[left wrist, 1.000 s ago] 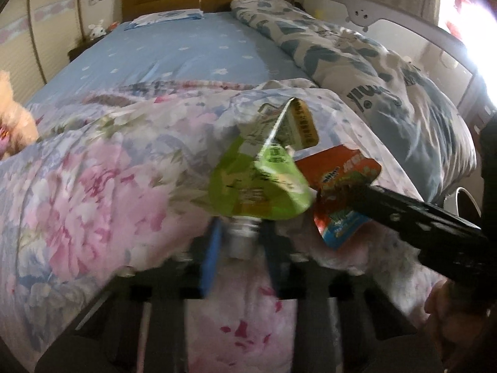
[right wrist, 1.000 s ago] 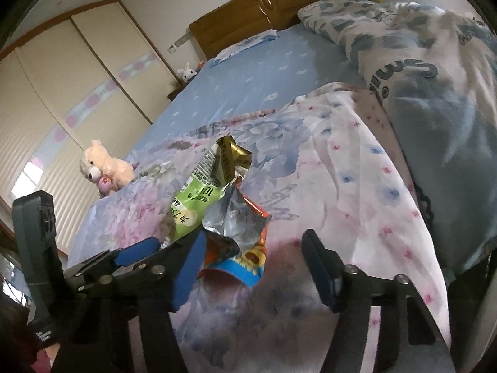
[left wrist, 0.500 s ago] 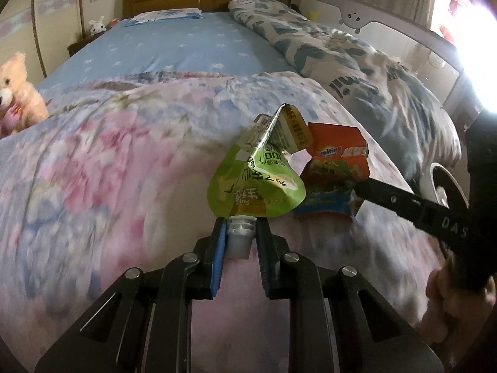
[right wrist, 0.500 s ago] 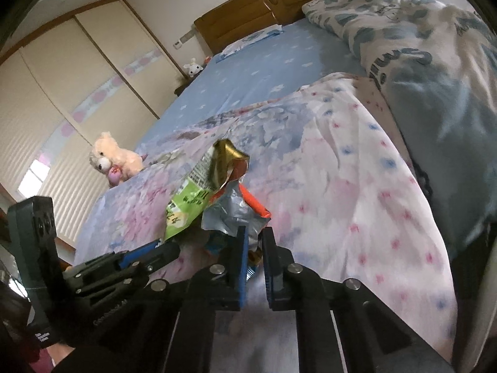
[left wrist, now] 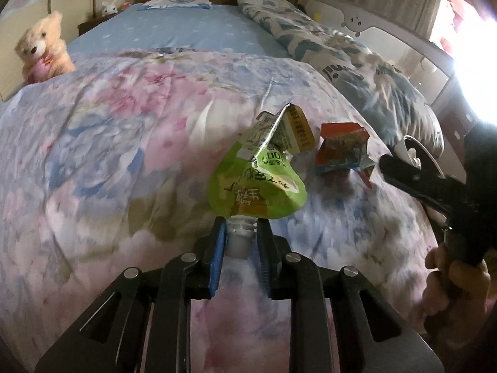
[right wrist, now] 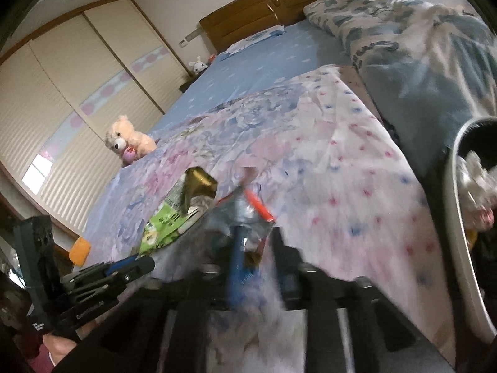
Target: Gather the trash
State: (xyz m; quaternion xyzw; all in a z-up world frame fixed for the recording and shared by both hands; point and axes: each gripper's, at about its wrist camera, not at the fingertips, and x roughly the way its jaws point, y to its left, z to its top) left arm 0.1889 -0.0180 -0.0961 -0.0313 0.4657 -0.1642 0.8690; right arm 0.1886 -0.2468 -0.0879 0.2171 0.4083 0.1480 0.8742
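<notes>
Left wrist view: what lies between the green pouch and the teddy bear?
Only bare floral quilt between the green pouch and the teddy bear, seen in the left wrist view.

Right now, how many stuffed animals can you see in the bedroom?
2. A cream teddy bear sits at the floral quilt's far left edge; a small white bunny sits beside the wooden headboard. Others may be hidden.
</notes>
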